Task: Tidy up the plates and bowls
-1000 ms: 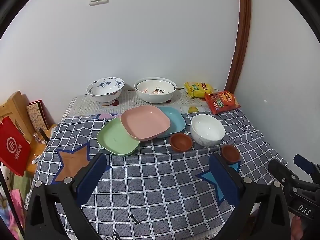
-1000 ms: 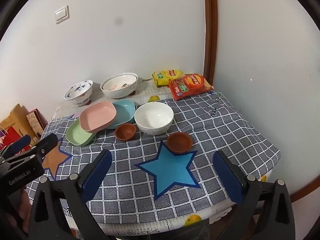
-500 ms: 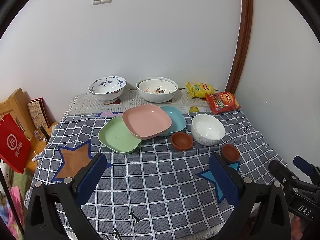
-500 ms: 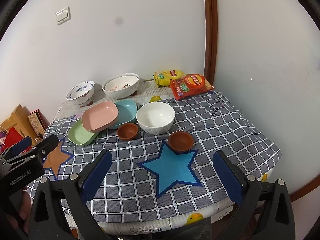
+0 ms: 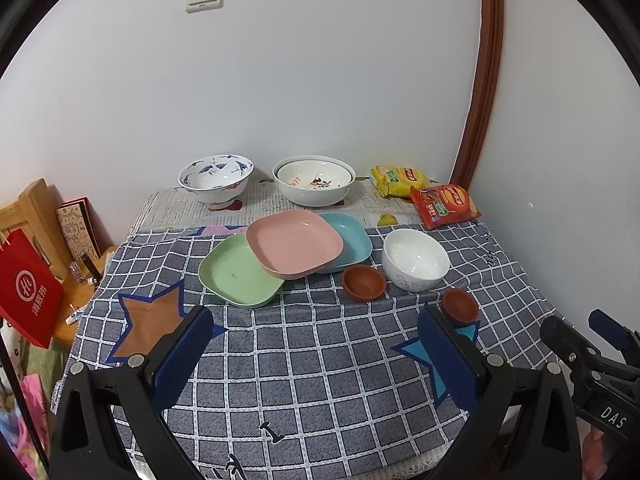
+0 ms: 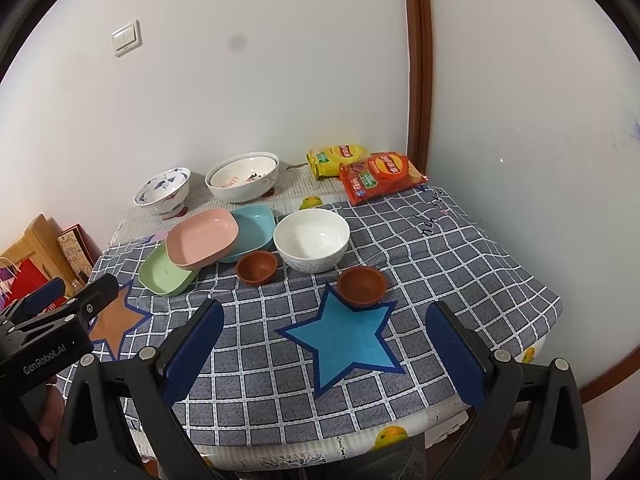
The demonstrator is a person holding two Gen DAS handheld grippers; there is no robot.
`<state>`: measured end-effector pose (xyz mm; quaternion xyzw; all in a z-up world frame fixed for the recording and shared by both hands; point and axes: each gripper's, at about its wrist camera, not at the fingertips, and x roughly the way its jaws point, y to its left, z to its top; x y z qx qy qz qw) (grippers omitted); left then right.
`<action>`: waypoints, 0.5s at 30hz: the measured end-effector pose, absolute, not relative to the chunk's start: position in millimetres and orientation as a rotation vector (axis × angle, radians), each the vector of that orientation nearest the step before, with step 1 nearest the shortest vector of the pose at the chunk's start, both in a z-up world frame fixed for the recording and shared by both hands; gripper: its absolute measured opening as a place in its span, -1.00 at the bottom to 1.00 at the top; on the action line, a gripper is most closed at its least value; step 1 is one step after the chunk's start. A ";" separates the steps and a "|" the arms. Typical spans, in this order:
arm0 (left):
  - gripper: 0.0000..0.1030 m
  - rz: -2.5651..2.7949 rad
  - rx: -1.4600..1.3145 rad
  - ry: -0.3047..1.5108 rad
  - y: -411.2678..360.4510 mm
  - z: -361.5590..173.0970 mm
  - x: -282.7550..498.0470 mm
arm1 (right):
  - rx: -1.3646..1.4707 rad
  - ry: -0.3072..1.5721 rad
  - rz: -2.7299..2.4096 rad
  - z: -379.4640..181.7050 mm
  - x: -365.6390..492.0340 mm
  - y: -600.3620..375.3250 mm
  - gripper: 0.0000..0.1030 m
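Note:
On the checked tablecloth lie a green plate (image 5: 240,276), a pink plate (image 5: 294,244) overlapping it and a blue plate (image 5: 352,240) behind. A plain white bowl (image 5: 414,258) stands to their right, with two small brown bowls (image 5: 363,282) (image 5: 460,304) near it. At the back stand a blue-patterned bowl (image 5: 216,178) and a wide white bowl (image 5: 314,180) with another nested inside. My left gripper (image 5: 316,344) hovers open over the front of the table. My right gripper (image 6: 324,340) is open above the blue star, short of the nearer brown bowl (image 6: 362,284).
Two snack bags, yellow (image 5: 398,178) and red (image 5: 444,204), lie at the back right by the wall corner. A red paper bag (image 5: 28,292) and wooden items stand left of the table. White walls close the back and right. The table's front edge (image 6: 360,436) is near.
Both views have drawn back and risen slightly; the dishes sit a little farther off. Nothing on the table has moved, and both grippers stay open.

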<state>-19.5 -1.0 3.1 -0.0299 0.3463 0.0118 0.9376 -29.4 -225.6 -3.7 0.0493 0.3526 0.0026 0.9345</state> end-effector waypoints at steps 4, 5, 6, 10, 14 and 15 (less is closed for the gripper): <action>0.99 0.022 -0.057 0.704 -2.0 3.9 -22.3 | 0.102 0.718 0.006 -3.6 -31.2 -225.5 0.94; 0.99 0.019 -0.056 0.703 -2.2 4.2 -22.8 | 0.102 0.718 0.006 -3.7 -31.1 -225.8 0.94; 0.99 0.018 -0.055 0.703 -2.6 4.4 -23.2 | 0.102 0.719 0.005 -3.8 -31.5 -225.9 0.94; 0.99 0.015 -0.051 0.700 -3.1 5.4 -25.1 | 0.101 0.715 0.006 -2.8 -32.6 -225.9 0.94; 0.99 0.015 -0.049 0.698 -3.5 6.5 -25.7 | 0.103 0.715 0.007 -1.9 -33.9 -226.1 0.94; 0.99 0.015 -0.049 0.697 -3.7 6.7 -25.9 | 0.102 0.713 0.008 -1.8 -35.2 -225.3 0.94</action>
